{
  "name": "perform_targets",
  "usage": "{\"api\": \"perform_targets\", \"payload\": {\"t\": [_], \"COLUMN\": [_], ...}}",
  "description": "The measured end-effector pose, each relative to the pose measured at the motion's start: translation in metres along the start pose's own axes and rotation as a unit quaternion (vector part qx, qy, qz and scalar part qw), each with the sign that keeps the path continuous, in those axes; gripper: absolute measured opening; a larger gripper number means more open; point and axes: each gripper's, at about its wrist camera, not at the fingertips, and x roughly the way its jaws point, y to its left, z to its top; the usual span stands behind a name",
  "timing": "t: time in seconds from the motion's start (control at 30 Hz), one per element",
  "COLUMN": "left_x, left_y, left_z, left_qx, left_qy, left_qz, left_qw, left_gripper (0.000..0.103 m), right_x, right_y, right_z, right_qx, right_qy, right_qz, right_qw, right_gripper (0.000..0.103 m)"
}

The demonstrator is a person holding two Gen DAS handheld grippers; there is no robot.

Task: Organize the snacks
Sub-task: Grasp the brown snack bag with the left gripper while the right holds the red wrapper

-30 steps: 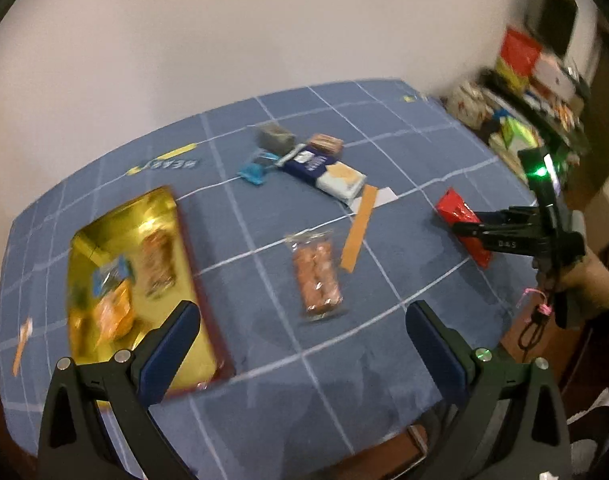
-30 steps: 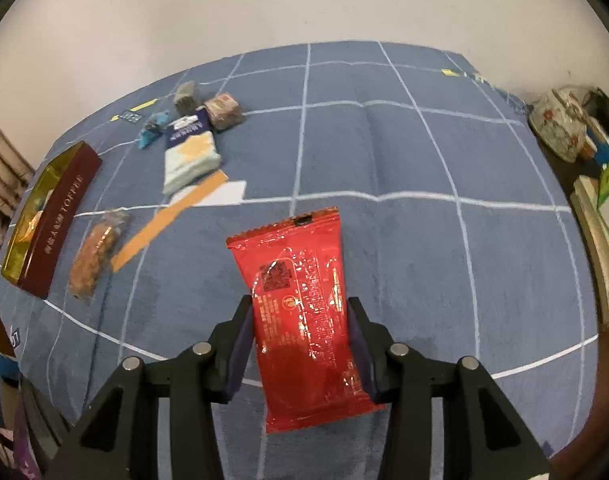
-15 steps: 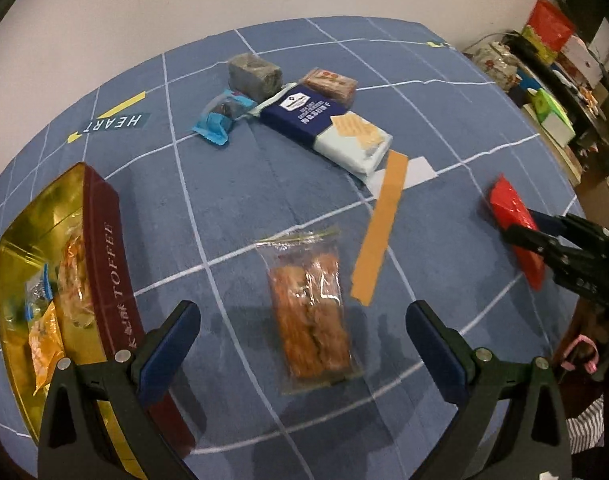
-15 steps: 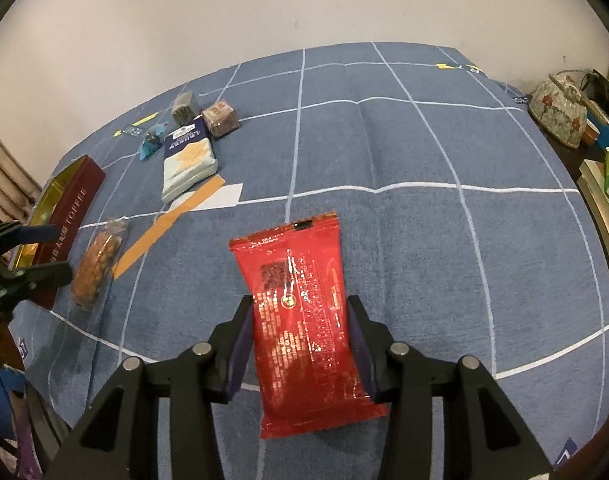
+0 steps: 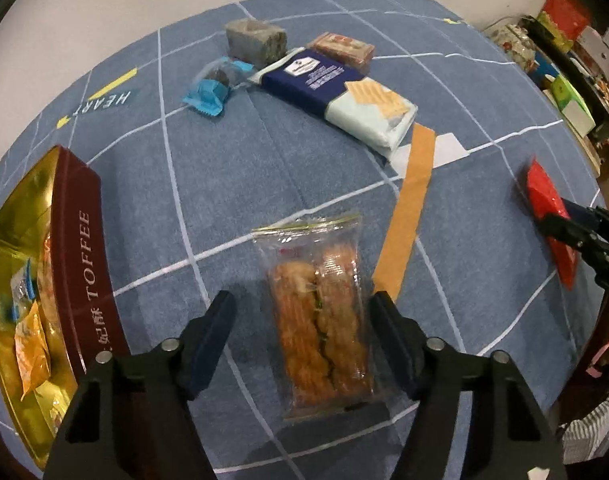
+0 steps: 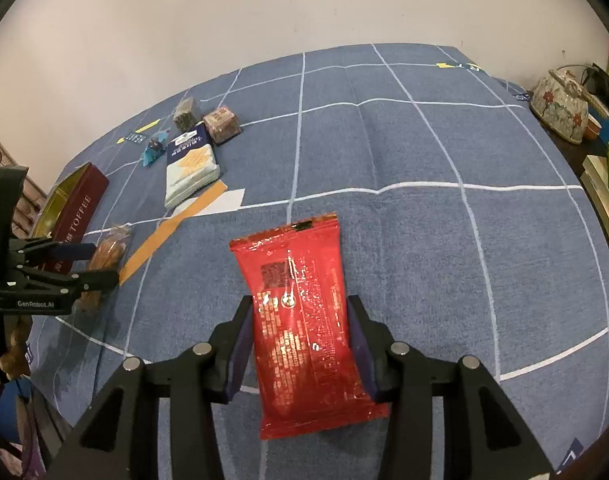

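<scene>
While right tongs [image 6: 298, 344] pinch glossy red packet [image 6: 304, 320], left tongs [image 5: 302, 326] spread around clear crinkly pastry bag [image 5: 320, 312].

A clear biscuit packet [image 5: 322, 320] lay flat near the open toffee tin [image 5: 80, 264]; a red packet [image 6: 304, 320] lay well apart.

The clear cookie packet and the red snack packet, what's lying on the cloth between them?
In the left wrist view, only the orange strip lies between the clear cookie packet and the red snack packet; otherwise bare blue cloth.
</scene>
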Motion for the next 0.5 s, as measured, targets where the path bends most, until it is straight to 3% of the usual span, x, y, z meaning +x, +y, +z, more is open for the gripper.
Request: {"api": "perform_targets", "payload": {"t": [0.03, 0.07, 0.17, 0.5], "left_x": [-0.002, -0.005, -0.016, -0.114], "left_y": [-0.002, -0.006, -0.019, -0.002], "left_z": [-0.002, -0.004, -0.012, -0.043], "left_qx": [0.004, 0.010, 0.018, -0.047], "left_qy": [-0.007, -0.013, -0.026, -0.122], "left_qz": [-0.002, 0.001, 0.014, -0.028], "left_qw": [1.0000, 0.9999, 0.9994, 0.9910], "left_gripper": [0.036, 0.034, 0.033, 0.033], "right_x": [0.000, 0.000, 0.001, 0.001], "right_y": [0.000, 0.000, -0.001, 0.001], "right_z": [0.000, 0.000, 0.000, -0.001], "right_qx": [0.000, 0.001, 0.004, -0.002], "right_qy": [0.000, -0.001, -0.001, -0.002], "right_qz": [0.000, 0.000, 0.003, -0.005], "right_qw": [1.000, 1.000, 1.000, 1.000], "right_gripper": [0.045, 0.045, 0.045, 0.045]}}
